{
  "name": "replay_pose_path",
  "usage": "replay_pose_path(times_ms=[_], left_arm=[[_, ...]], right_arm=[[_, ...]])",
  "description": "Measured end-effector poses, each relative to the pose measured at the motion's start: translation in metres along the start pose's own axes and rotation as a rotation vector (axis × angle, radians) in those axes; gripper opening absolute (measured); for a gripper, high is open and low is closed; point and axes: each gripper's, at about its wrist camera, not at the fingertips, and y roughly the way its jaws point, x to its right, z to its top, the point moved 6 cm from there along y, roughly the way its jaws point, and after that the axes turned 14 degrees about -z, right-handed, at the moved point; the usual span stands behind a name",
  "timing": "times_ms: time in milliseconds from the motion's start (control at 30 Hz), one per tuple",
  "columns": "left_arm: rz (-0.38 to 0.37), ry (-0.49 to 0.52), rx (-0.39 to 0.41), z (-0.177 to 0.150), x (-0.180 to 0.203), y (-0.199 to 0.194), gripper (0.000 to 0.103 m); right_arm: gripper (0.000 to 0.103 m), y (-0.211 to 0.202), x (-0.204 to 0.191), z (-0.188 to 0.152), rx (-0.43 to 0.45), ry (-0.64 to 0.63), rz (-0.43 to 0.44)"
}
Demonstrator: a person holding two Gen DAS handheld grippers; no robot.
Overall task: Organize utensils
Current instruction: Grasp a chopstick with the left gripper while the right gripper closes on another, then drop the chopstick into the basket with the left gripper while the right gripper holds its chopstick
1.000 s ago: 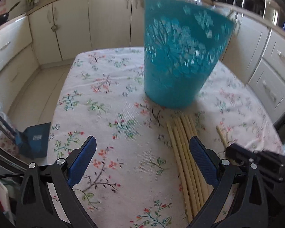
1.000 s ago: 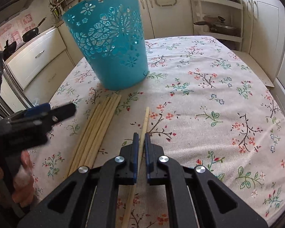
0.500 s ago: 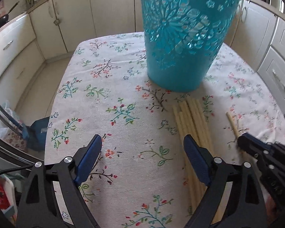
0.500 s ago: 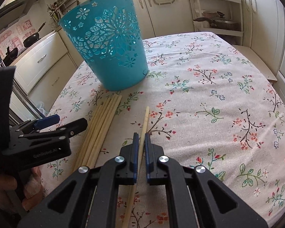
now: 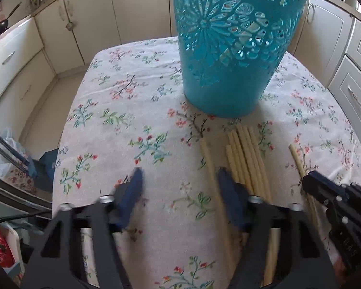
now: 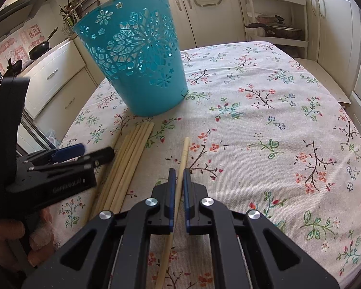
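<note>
The table (image 6: 288, 110) wears a floral cloth, and its broadest bare stretch runs from the centre out to 3 o'clock in the right wrist view; cabinets ring it closely beyond the far and right edges. In the left wrist view the cloth's left edge curves from 11 down to 8 o'clock, with floor and a bag below it.

The teal basket (image 6: 137, 65) stands upright at 11 o'clock in the right view, its foot near the tips of the chopstick bundle (image 6: 125, 168), which lies on the cloth toward 8 o'clock. In the left view one chopstick (image 5: 213, 175) lies split off just left of that bundle.

The right gripper (image 6: 178, 175) points steeply down at the cloth, jaws pressed together on a single chopstick (image 6: 184, 151) that lies apart to the right of the bundle and runs on toward 12.

The left gripper (image 5: 178, 180), blurred, tilts steeply down over the near part of the bundle. Its jaws have just been closing and stand partly apart; the right finger sits between the split-off stick and the bundle, and only bare cloth shows between the pads. A hand (image 6: 21, 238) grips its handle at 8 o'clock.
</note>
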Motion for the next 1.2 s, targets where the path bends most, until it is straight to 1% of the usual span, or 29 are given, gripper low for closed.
replay_pose_path(times_ms=[33, 67, 100, 133, 200, 267, 300, 367, 400, 433, 500, 600, 667, 700, 733, 800, 833, 867, 900, 1000, 1100, 1200], left_arm=[[-0.01, 0.006, -0.001, 0.003, 0.002, 0.001, 0.029], [-0.028, 0.006, -0.007, 0.006, 0.004, 0.002, 0.021], [-0.058, 0.001, -0.022, 0.008, 0.005, 0.003, 0.007], [-0.09, -0.005, -0.039, 0.009, 0.006, 0.004, 0.004], [-0.162, -0.03, -0.068, 0.012, 0.007, -0.001, 0.004], [-0.22, -0.04, -0.039, 0.023, 0.01, -0.023, 0.004], [-0.259, -0.052, -0.01, 0.03, 0.011, -0.042, 0.004], [-0.301, -0.054, 0.077, 0.049, 0.013, -0.081, 0.004], [-0.316, -0.044, 0.139, 0.064, 0.016, -0.103, 0.004], [-0.328, -0.027, 0.232, 0.084, 0.019, -0.131, 0.004], [-0.338, -0.001, 0.4, 0.124, 0.026, -0.172, 0.004], [-0.314, 0.025, 0.621, 0.171, 0.039, -0.203, 0.004], [-0.295, 0.011, 0.716, 0.195, 0.041, -0.209, 0.004], [-0.243, 0.013, 0.796, 0.208, 0.043, -0.212, 0.004], [-0.194, 0.016, 0.848, 0.216, 0.046, -0.211, 0.004], [-0.158, 0.002, 0.877, 0.231, 0.043, -0.2, 0.004], [-0.125, -0.004, 0.885, 0.237, 0.044, -0.189, 0.004], [-0.092, 0.005, 0.873, 0.241, 0.045, -0.175, 0.004], [-0.07, 0.016, 0.845, 0.242, 0.046, -0.16, 0.004], [-0.029, 0.032, 0.776, 0.238, 0.042, -0.121, 0.004], [-0.022, 0.011, 0.728, 0.228, 0.032, -0.098, 0.004], [-0.027, -0.005, 0.704, 0.21, 0.023, -0.094, 0.004]], right_arm=[[0.006, 0.0, 0.0, 0.001, 0.0, 0.002, 0.001], [0.006, 0.001, 0.0, 0.001, 0.0, 0.003, 0.002], [0.006, 0.001, 0.0, 0.001, 0.001, 0.004, 0.004], [0.006, 0.001, 0.0, 0.001, 0.001, 0.005, 0.005], [0.006, 0.001, 0.0, 0.001, 0.001, 0.008, 0.009], [0.006, 0.001, 0.001, 0.001, 0.0, 0.012, 0.014], [0.006, 0.001, 0.001, 0.001, 0.0, 0.015, 0.017], [0.007, 0.001, 0.002, 0.002, -0.001, 0.018, 0.02], [0.007, 0.001, 0.002, 0.002, -0.002, 0.021, 0.023], [0.007, 0.002, 0.002, 0.002, -0.003, 0.023, 0.023], [0.007, 0.002, 0.001, 0.003, -0.005, 0.025, 0.023], [0.007, 0.002, 0.002, 0.003, -0.006, 0.028, 0.028], [0.007, 0.002, 0.002, 0.003, -0.007, 0.034, 0.034], [0.007, 0.001, 0.002, 0.003, -0.007, 0.035, 0.034], [0.007, 0.001, 0.002, 0.003, -0.006, 0.033, 0.033], [0.007, 0.001, 0.001, 0.003, -0.005, 0.028, 0.03], [0.007, 0.001, 0.001, 0.003, -0.005, 0.028, 0.03], [0.007, 0.001, 0.001, 0.003, -0.006, 0.028, 0.031], [0.007, 0.001, 0.001, 0.003, -0.006, 0.028, 0.032], [0.007, 0.001, 0.002, 0.003, -0.008, 0.03, 0.036], [0.008, 0.002, 0.002, 0.004, -0.01, 0.031, 0.037], [0.008, 0.001, 0.002, 0.004, -0.008, 0.028, 0.036]])
